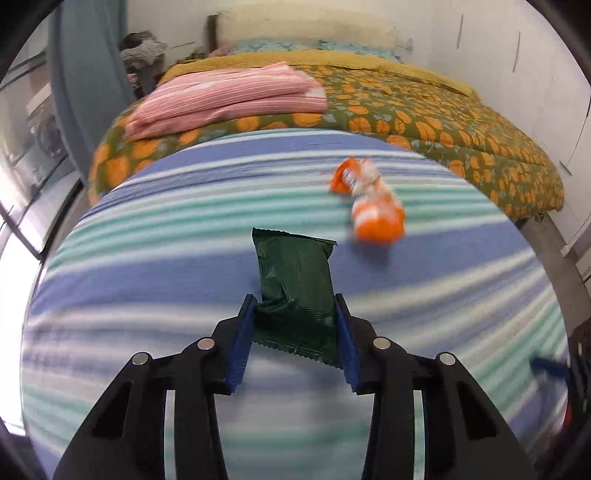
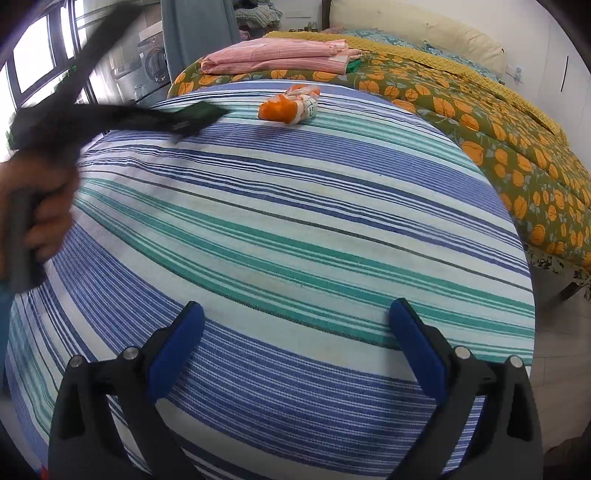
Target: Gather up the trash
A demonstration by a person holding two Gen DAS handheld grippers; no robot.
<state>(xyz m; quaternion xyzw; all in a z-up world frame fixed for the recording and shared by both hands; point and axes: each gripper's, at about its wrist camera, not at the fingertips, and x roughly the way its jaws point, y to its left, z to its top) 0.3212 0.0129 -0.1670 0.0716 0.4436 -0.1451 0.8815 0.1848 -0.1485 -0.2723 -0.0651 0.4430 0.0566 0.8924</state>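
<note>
A dark green snack wrapper (image 1: 295,266) stands between the blue pads of my left gripper (image 1: 294,297), which press on its lower sides and crumple it. It is just above the blue, white and green striped cloth (image 1: 147,258). A crumpled orange and white wrapper (image 1: 369,203) lies on the cloth beyond it, to the right. In the right wrist view the left gripper (image 2: 192,118) is a blur at the far left with the green wrapper (image 2: 205,110) at its tip, a hand (image 2: 44,206) on its handle. My right gripper (image 2: 295,304) hangs open over the near stripes, nothing between its fingers.
Behind the striped cloth lies a bed cover with orange flowers (image 1: 443,122), bearing a folded pink striped cloth (image 1: 229,99) and pillows (image 1: 303,26). A grey-blue curtain (image 1: 85,92) and a window are at the left. Tiled floor (image 2: 561,332) shows past the right edge.
</note>
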